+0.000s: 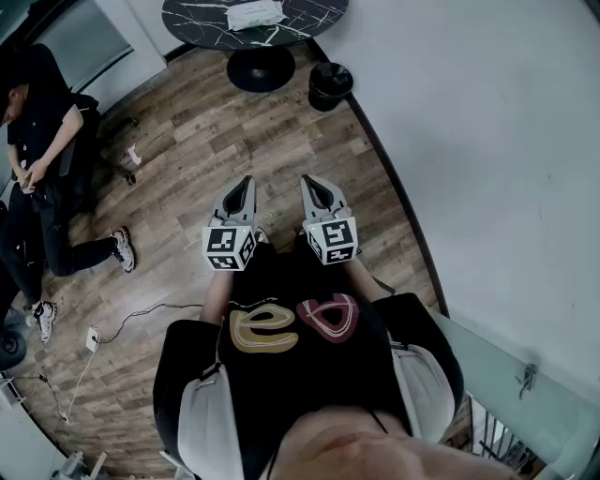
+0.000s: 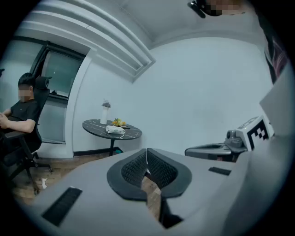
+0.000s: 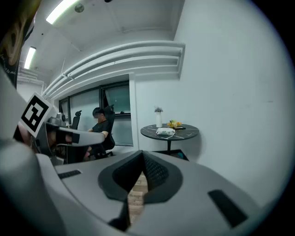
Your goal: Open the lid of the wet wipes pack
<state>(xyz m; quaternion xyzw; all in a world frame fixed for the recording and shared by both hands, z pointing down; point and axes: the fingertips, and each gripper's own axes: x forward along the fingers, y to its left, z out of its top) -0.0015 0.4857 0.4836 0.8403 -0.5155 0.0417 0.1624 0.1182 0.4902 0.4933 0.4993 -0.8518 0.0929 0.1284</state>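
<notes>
Wood floor (image 1: 281,122) | 1 table (image 1: 319,14) | 1 wet wipes pack (image 1: 254,13) | left gripper (image 1: 246,180), right gripper (image 1: 308,179): fingers (image 2: 133,169) pressed together

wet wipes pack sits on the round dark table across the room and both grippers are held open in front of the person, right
Not open: both are shut. The left gripper view shows the left gripper with jaws together and empty, and the right gripper view shows the same for the right gripper. The wet wipes pack does sit on the round dark table.
</notes>
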